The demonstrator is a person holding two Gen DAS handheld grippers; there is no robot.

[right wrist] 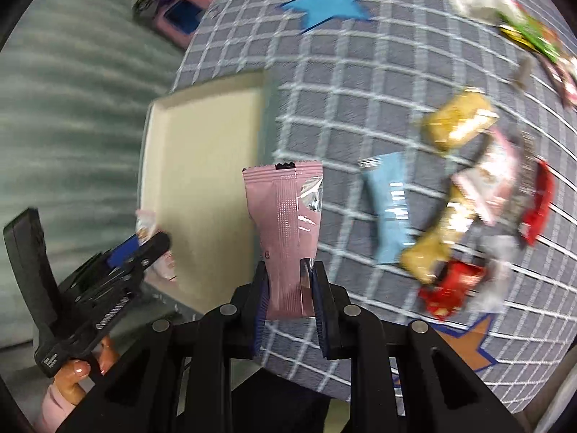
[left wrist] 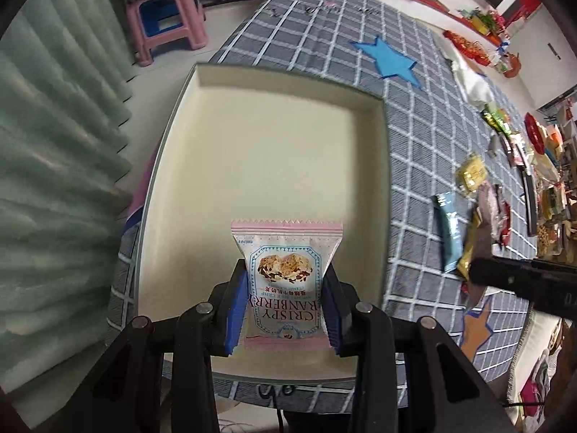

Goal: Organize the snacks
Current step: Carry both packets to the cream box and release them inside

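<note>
My left gripper [left wrist: 285, 274] is shut on a pink-and-white "Crispy Cranberry" snack packet [left wrist: 286, 278] and holds it over the near part of the cream tray [left wrist: 274, 151]. In the right wrist view the left gripper [right wrist: 151, 245] with that packet [right wrist: 148, 227] shows at the tray's [right wrist: 202, 166] near left side. My right gripper [right wrist: 288, 270] is shut on a plain pink snack packet [right wrist: 286, 223] above the checked cloth, just right of the tray. A pile of loose snacks [right wrist: 465, 195] lies on the cloth to the right.
The table wears a grey checked cloth [left wrist: 360, 25] with a blue star [left wrist: 391, 59] and an orange star [right wrist: 465, 346]. A light-blue packet [right wrist: 389, 209] lies nearest the tray. A pink stool [left wrist: 166, 14] stands beyond the table. A pale curtain [left wrist: 54, 144] hangs at left.
</note>
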